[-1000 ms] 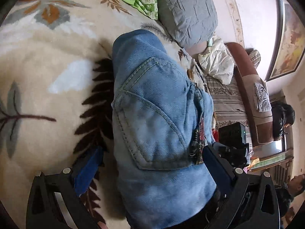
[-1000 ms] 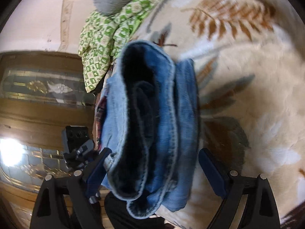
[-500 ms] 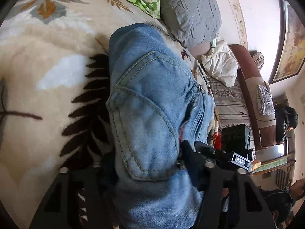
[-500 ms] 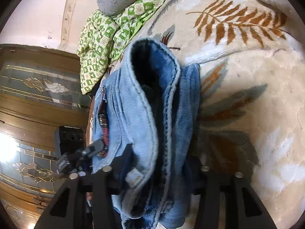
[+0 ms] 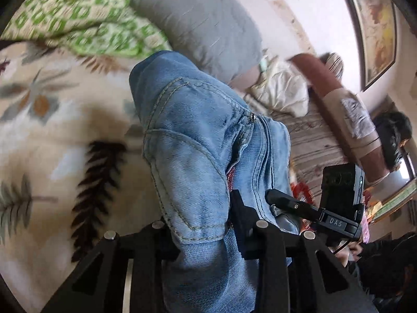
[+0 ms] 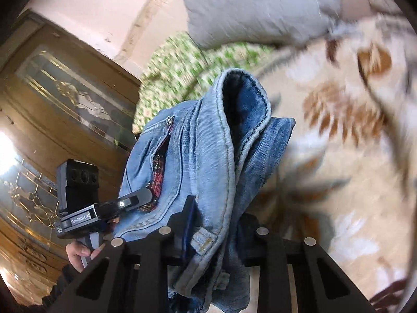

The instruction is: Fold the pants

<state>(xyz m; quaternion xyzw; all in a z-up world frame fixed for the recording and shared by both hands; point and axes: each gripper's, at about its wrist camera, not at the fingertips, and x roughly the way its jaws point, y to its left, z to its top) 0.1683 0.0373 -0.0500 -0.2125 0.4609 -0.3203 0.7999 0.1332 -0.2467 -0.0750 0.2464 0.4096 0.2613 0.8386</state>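
Left gripper (image 5: pixel 202 224): jaws just closed in, now clamped on folded jeans (image 5: pixel 198 156). Denim bundle squeezed between the black fingers (image 5: pixel 242 219), bulging out ahead of them. Light, faded blue; back pocket with pale stitching facing up just past the jaws; zip pull and open fly toward the right side, a strip of red patterned lining showing in the gap. Bundle thick, several layers, running forward from the jaws. Second gripper body seen right of the jaws, its tip against the jeans.

Right gripper (image 6: pixel 216 224): jaws likewise just closed, pinching the same jeans (image 6: pixel 206 161) from the other side. Waistband edge and a belt loop right at the jaws; rolled hem or band curling open farther out, darker blue inside. Fly and red lining left of the jaws, the left gripper's tip (image 6: pixel 135 199) touching there. Hand (image 6: pixel 78 254) on that gripper's handle, lower left.

Beyond the jeans: cream blanket (image 5: pixel 52 130) with leaf print, left of the jaws in left view, right of them in right view; blurred. Whether the jeans rest on it cannot be told. Farther: green patterned cloth (image 6: pixel 182 65), grey pillow (image 5: pixel 198 23). Farthest: wooden glazed door (image 6: pixel 52 91) in right view.
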